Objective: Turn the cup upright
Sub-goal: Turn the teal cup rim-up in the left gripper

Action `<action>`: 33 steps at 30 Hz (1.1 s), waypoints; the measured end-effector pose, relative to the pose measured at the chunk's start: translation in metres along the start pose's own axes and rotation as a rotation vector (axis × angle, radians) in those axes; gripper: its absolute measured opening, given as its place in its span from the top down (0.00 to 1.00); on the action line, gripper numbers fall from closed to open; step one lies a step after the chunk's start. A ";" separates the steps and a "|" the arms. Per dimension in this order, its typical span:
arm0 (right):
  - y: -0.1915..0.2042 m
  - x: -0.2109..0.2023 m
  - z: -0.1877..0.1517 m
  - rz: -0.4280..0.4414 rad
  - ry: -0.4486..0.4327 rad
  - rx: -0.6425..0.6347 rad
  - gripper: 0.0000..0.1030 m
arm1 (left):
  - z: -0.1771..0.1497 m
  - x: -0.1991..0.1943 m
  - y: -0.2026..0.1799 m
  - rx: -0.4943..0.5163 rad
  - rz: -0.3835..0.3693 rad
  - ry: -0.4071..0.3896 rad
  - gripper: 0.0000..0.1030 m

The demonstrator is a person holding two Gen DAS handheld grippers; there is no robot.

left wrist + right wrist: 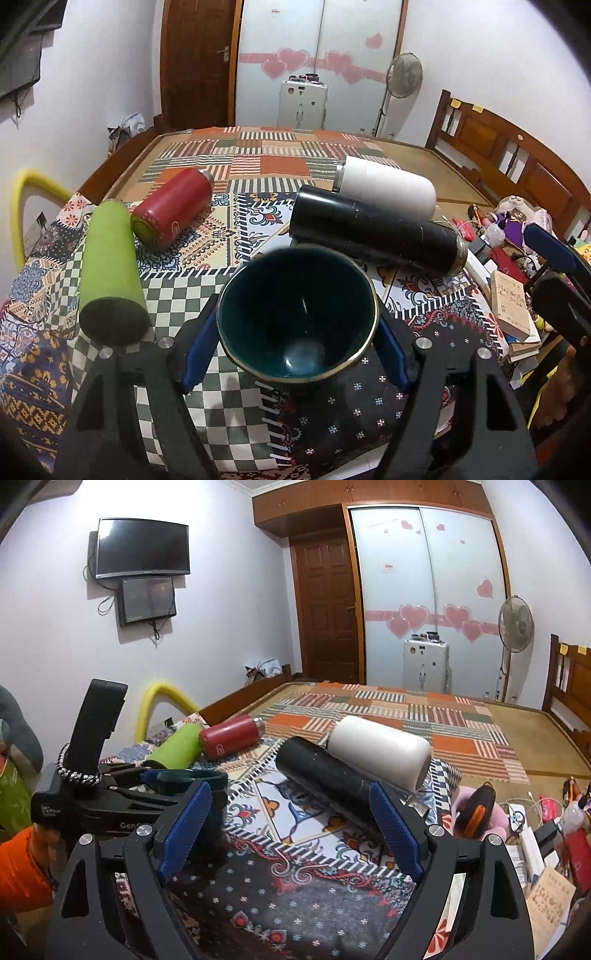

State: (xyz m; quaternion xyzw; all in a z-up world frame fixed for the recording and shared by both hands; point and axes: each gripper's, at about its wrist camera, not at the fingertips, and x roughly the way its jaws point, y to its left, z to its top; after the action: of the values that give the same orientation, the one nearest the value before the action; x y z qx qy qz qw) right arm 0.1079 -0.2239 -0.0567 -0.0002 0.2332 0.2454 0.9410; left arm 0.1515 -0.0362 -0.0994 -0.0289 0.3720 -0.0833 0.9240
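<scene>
Both blue pads of the left gripper pinch the dark cup, mouth facing upward, while the right gripper waits spread and empty.

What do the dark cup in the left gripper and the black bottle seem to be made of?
The cup looks like glazed ceramic: glossy dark teal inside with a highlight near the bottom and a thin metallic-looking rim. The black bottle seems to be coated metal: a smooth semi-gloss body with small pale scuffs and a bare silver-toned ring at one end. Neither material is certain from looks alone.
</scene>
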 end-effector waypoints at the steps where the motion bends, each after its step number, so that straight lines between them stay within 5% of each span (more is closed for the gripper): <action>1: 0.001 0.001 0.001 0.002 -0.002 0.001 0.16 | 0.001 0.000 0.000 0.003 0.004 -0.008 0.27; 24: 0.012 0.013 0.004 0.027 -0.007 0.023 0.16 | 0.003 0.019 -0.009 0.043 0.009 -0.033 0.27; 33: 0.016 0.001 0.008 0.020 -0.029 0.025 0.16 | -0.005 -0.001 -0.013 0.045 0.005 -0.056 0.19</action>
State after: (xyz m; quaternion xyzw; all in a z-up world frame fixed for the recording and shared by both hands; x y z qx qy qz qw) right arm 0.1048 -0.2084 -0.0481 0.0174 0.2226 0.2517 0.9417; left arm 0.1458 -0.0483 -0.1005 -0.0095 0.3440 -0.0884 0.9347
